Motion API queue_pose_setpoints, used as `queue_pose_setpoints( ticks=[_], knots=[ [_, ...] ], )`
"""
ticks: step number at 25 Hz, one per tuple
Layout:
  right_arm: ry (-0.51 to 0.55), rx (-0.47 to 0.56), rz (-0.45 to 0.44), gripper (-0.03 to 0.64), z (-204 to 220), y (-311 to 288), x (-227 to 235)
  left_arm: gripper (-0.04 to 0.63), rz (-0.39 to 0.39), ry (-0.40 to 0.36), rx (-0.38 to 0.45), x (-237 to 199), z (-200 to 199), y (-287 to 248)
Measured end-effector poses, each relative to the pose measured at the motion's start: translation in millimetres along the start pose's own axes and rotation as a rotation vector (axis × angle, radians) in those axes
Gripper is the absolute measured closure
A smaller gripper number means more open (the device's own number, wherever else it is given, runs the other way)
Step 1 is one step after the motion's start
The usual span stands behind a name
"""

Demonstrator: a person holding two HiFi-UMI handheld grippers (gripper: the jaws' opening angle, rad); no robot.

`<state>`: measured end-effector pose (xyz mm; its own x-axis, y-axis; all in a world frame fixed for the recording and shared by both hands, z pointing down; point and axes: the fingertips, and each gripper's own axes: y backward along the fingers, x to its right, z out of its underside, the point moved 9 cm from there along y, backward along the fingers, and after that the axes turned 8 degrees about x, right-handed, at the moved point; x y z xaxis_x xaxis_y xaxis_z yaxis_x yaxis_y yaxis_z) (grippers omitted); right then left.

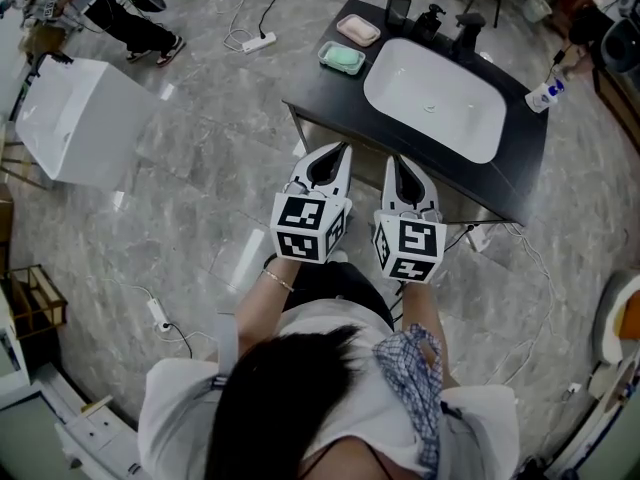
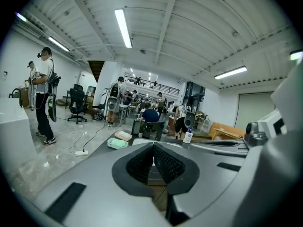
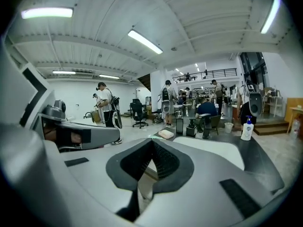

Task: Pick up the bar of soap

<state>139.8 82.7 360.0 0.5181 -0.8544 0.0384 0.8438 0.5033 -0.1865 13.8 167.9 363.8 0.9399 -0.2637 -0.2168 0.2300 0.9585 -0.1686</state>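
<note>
On the far left corner of the black vanity top point(image 1: 320, 93) lie two soap dishes. One is green with a green bar point(image 1: 341, 58), the other pink with a pale pink bar point(image 1: 358, 30). My left gripper point(image 1: 342, 148) and right gripper point(image 1: 393, 159) are side by side just short of the vanity's near edge, both pointing at it, both shut and empty. The left gripper view has the green dish point(image 2: 117, 144) and pink dish point(image 2: 123, 135) beyond its closed jaws point(image 2: 154, 145). In the right gripper view the pink bar point(image 3: 166, 134) sits just past the closed jaws point(image 3: 152, 141).
A white basin point(image 1: 435, 98) fills most of the vanity, with a dark faucet point(image 1: 468, 30), a dark dispenser point(image 1: 398, 3) and a white pump bottle point(image 1: 545, 95) around it. A white box point(image 1: 75, 118) stands on the floor at left. Cables and a power strip point(image 1: 258, 41) lie on the floor. People stand in the background.
</note>
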Motion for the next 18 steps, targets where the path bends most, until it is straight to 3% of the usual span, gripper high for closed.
queue_pose_setpoints(
  ticks=[3, 18],
  knots=[
    [-0.039, 0.002, 0.011, 0.601, 0, -10, 4, 0.584, -0.009, -0.011, 0.002, -12, -3, -9],
    [-0.039, -0.002, 0.025, 0.601, -20, -107, -2, 0.585, 0.051, -0.019, -0.009, -76, -30, -82]
  ],
)
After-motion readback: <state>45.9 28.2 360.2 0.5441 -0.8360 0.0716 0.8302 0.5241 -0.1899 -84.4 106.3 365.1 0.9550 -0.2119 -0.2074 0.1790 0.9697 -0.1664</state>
